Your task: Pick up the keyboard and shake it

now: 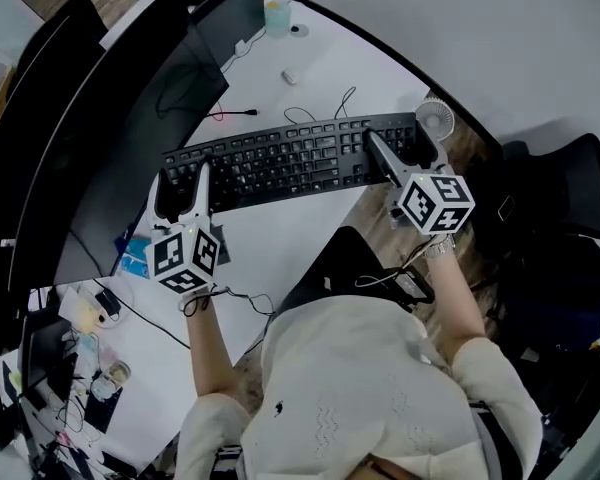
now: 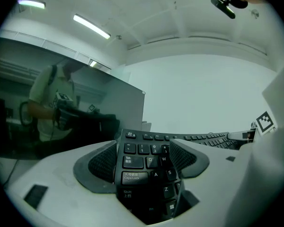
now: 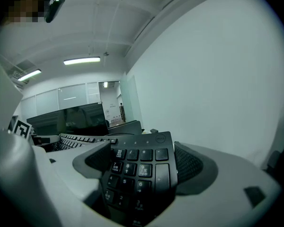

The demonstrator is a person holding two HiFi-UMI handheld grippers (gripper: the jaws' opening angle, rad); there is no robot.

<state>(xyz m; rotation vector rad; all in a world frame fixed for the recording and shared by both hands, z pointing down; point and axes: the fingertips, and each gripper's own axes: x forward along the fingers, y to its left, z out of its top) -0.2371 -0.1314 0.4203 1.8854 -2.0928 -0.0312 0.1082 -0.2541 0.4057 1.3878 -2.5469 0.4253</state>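
A black full-size keyboard (image 1: 290, 160) lies crosswise over the white desk (image 1: 320, 68), held at both ends. My left gripper (image 1: 183, 180) is shut on its left end. In the left gripper view the keyboard (image 2: 144, 150) sits between the two pads (image 2: 103, 162), by the Tab and Caps Lock keys. My right gripper (image 1: 407, 150) is shut on the number-pad end. There the keyboard (image 3: 146, 156) fills the gap between the pads (image 3: 189, 167). Both gripper views look upward to walls and ceiling, so the keyboard seems raised and tilted.
Dark monitors (image 1: 130, 108) stand along the desk's left side. A bottle (image 1: 277, 15) and a small white object (image 1: 289, 76) lie behind the keyboard, with a small white fan (image 1: 437, 118) at the right edge. A black chair (image 1: 565, 198) is at right, with clutter (image 1: 90, 368) at lower left.
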